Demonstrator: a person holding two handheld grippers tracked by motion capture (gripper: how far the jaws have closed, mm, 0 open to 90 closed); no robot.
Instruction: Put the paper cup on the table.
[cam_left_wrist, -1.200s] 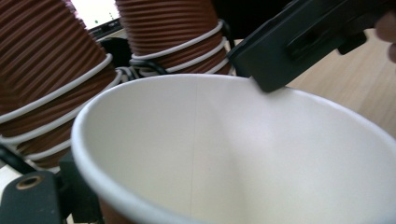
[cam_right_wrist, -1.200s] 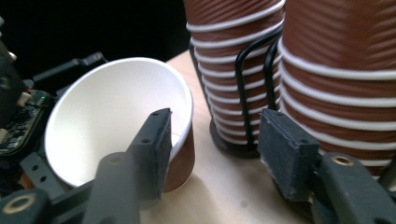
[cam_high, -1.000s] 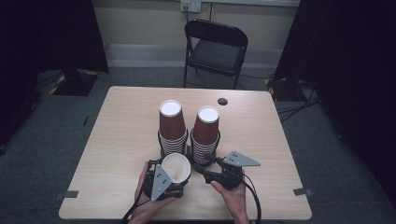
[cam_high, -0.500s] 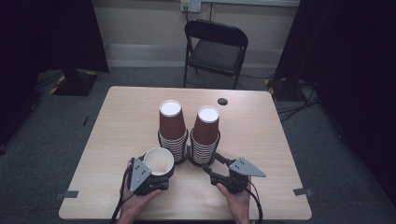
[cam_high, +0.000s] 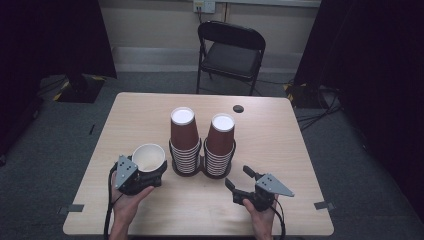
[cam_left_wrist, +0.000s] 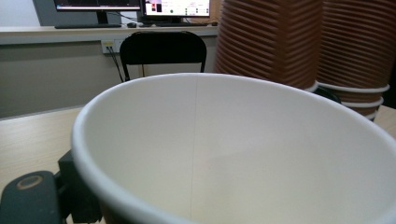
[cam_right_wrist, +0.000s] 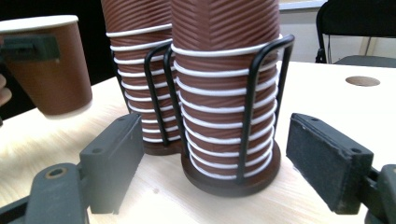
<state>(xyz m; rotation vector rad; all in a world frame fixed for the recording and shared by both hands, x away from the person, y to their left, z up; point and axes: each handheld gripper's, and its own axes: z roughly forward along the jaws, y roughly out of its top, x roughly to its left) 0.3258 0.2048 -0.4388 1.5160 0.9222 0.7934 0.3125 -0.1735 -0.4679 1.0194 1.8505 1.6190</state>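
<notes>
A brown paper cup (cam_high: 148, 156) with a white inside stands upright between the jaws of my left gripper (cam_high: 151, 172), which is shut on it just left of the stacks. Its white inside (cam_left_wrist: 224, 154) looms large in the left gripper view. Two tall stacks of upside-down brown cups (cam_high: 184, 135) (cam_high: 220, 140) stand in black wire holders at the table's middle. My right gripper (cam_high: 239, 177) is open and holds nothing, near the front edge. In the right gripper view its pads (cam_right_wrist: 114, 158) face the nearer stack (cam_right_wrist: 224, 93), and the held cup (cam_right_wrist: 51, 70) hangs at the left.
A round cable hole (cam_high: 238, 108) lies in the wooden table (cam_high: 300, 150) at the back right. A black folding chair (cam_high: 231, 50) stands behind the far edge. Bare wood lies left and right of the stacks.
My left gripper has carried the cup to the left, away from the right gripper and the stacks. The right gripper has drifted slightly right with its jaws open.
</notes>
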